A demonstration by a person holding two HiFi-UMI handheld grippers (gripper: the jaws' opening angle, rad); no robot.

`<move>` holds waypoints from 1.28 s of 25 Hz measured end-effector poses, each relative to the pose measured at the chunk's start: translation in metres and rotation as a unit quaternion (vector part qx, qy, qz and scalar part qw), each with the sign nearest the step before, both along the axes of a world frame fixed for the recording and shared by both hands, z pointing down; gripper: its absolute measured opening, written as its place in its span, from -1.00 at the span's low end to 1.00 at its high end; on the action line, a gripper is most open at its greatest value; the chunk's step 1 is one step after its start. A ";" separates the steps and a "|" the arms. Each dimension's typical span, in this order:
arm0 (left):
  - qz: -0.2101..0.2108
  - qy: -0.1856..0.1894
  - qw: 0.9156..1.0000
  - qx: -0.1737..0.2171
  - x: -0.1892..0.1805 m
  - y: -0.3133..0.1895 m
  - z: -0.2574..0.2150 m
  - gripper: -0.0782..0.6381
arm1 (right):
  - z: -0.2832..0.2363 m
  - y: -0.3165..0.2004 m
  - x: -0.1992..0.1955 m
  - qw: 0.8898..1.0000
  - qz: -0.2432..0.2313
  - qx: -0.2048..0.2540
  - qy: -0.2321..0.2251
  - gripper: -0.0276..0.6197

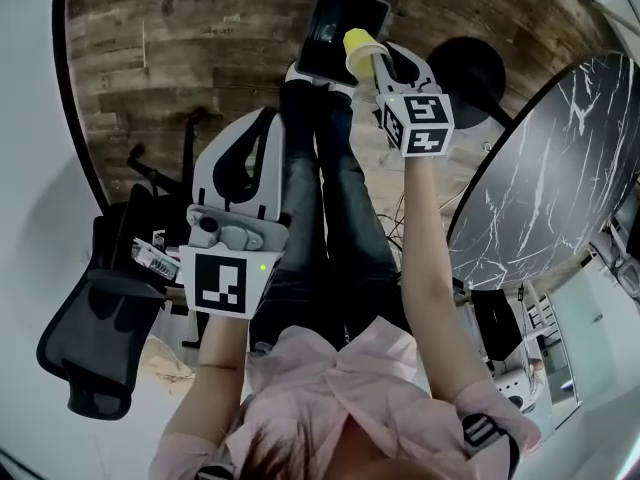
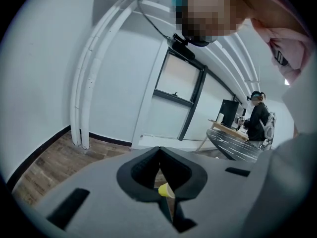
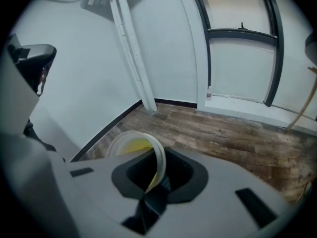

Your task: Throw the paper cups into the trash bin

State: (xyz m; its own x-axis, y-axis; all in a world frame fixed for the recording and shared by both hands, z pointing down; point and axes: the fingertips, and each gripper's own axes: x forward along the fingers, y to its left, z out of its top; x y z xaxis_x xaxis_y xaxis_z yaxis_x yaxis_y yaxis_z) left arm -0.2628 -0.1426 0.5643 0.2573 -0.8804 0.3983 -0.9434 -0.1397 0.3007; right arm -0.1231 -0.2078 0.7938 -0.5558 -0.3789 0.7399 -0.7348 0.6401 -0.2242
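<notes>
Right gripper (image 1: 376,60): closed on the paper cup (image 1: 360,46). It pinches the wall at the rim, with one jaw inside the mouth and one outside.

Cup's lie: in the right gripper view the open mouth faces back toward the gripper and the yellow inside shows. The long axis seems to run on away from the jaws and downward, though the wide-angle view makes the exact tilt hard to read.

Cup to trash bin (image 1: 338,28): from the head view the cup hangs at the bin's right edge, partly overlapping the dark opening. The bin lies just to the left of the gripper, on the wood floor (image 1: 180,58) by the person's feet.

Nearer arm: the right arm, stretched out to the bin.

Left gripper (image 1: 245,158): jaws together with nothing between them, held back near the body and well apart from the bin.

Next move, as a judgement: a small shift left to bring the cup fully over the opening, then let go. Released here, the cup could clip the right rim and fall outside.
</notes>
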 end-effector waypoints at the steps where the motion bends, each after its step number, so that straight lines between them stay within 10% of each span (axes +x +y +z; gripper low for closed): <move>1: -0.002 -0.001 1.000 -0.001 -0.002 -0.001 0.006 -0.74 | 0.007 -0.002 0.001 1.000 0.003 -0.001 0.004 -0.75; 32: 0.011 0.002 0.999 -0.050 -0.007 -0.026 0.124 -0.74 | 0.197 0.003 -0.003 0.994 0.009 -0.091 0.060 -0.75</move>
State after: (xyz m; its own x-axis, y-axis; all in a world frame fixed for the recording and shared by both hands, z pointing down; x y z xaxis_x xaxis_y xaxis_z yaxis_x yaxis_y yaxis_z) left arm -0.2695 -0.1682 0.6881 0.2772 -0.8309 0.4824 -0.9395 -0.1291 0.3174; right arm -0.1262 -0.2046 0.9912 -0.4535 -0.2407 0.8581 -0.7739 0.5840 -0.2452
